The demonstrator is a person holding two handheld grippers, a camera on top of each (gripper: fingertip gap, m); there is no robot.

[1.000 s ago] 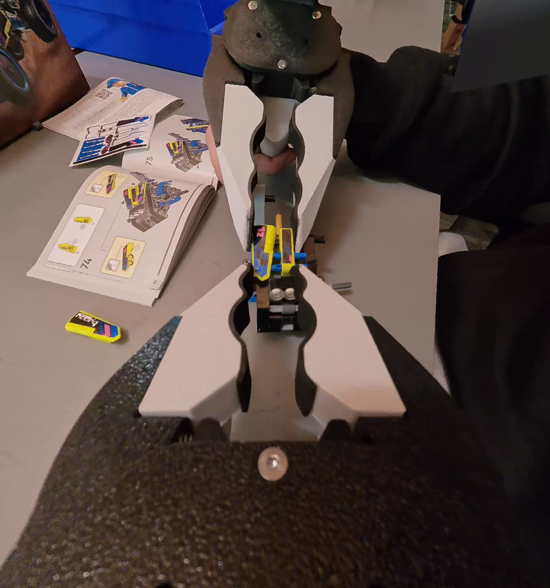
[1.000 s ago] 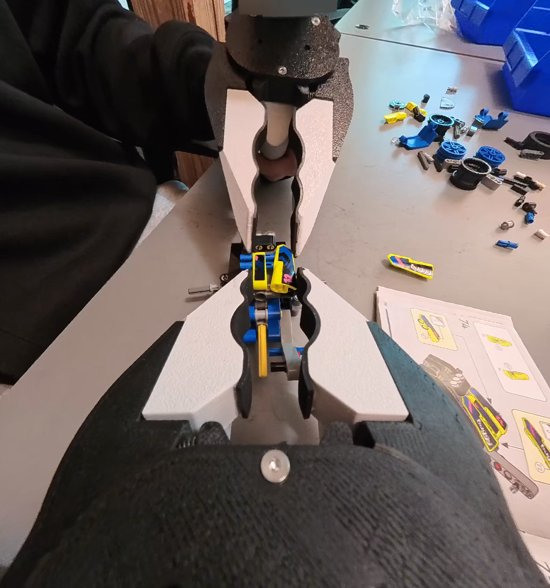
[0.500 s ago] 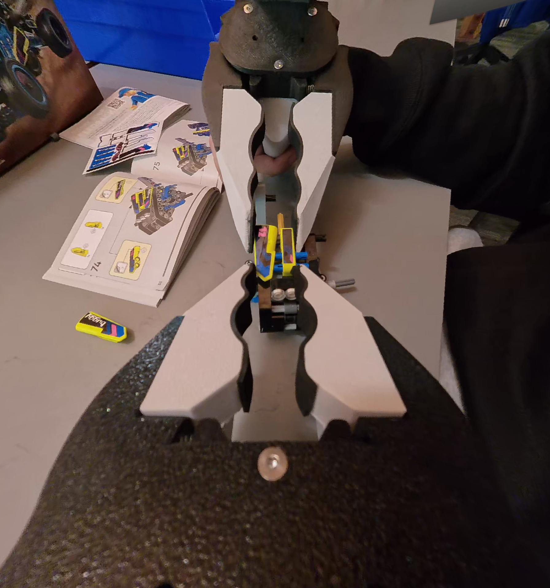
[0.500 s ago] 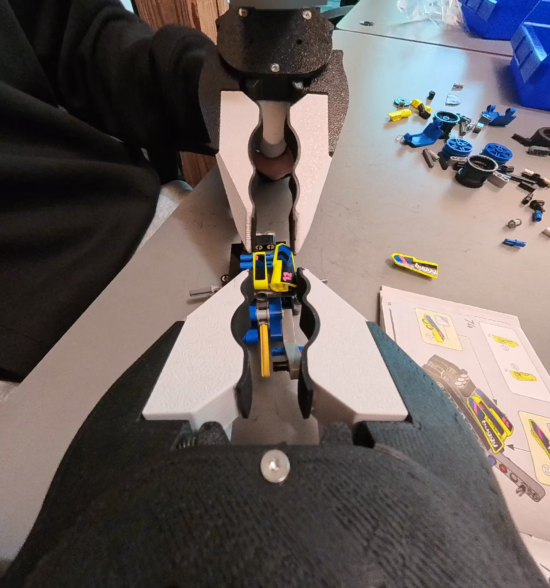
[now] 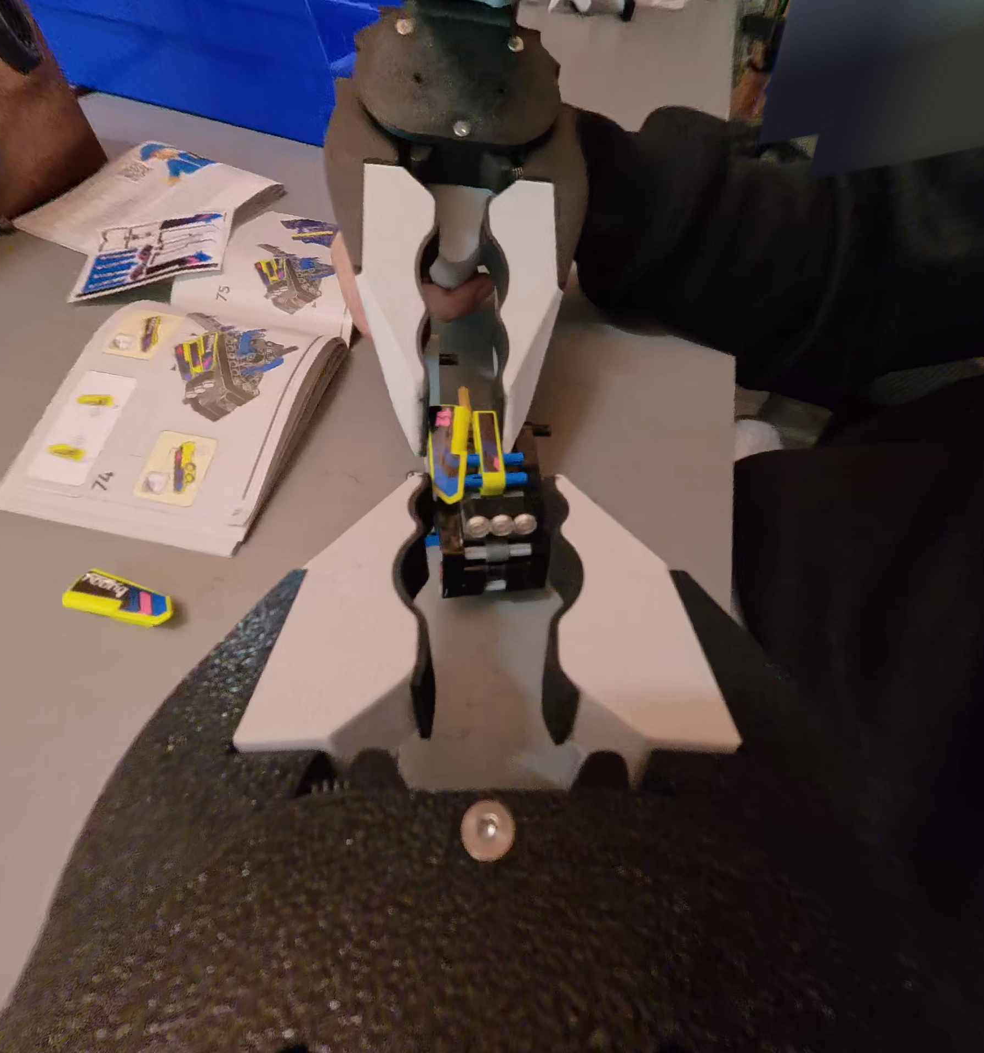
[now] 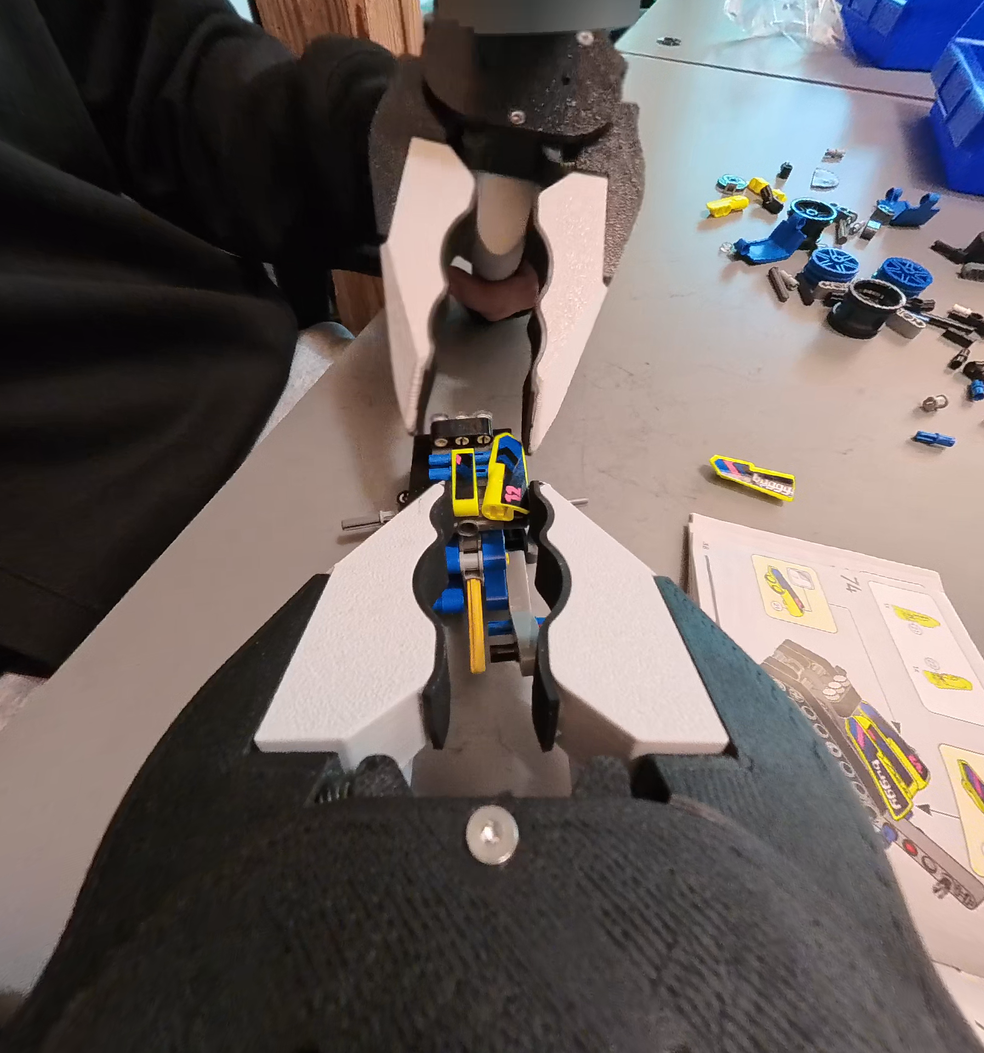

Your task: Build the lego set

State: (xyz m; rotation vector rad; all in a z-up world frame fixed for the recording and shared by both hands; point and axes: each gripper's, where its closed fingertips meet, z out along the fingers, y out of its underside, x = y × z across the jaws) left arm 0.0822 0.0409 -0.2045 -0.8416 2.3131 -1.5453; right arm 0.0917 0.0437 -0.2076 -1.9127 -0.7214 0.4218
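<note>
Grip on the small brick model (image 5: pixel 492 547) is hard to judge in the left wrist view, where the left gripper (image 5: pixel 486 490), part open, flanks its black end over the grey table (image 5: pixel 51 712), while the right wrist view shows the right gripper (image 6: pixel 484 501) narrowly parted, pads pressing the model's blue-and-yellow end, near an open booklet (image 6: pixel 877 627).

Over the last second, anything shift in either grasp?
No visible change in either grasp. The left gripper still clamps the black end of the brick model, the right gripper its blue-and-yellow end. The views only drifted slightly. The loose yellow stickered panel and instruction booklet stay put.
</note>
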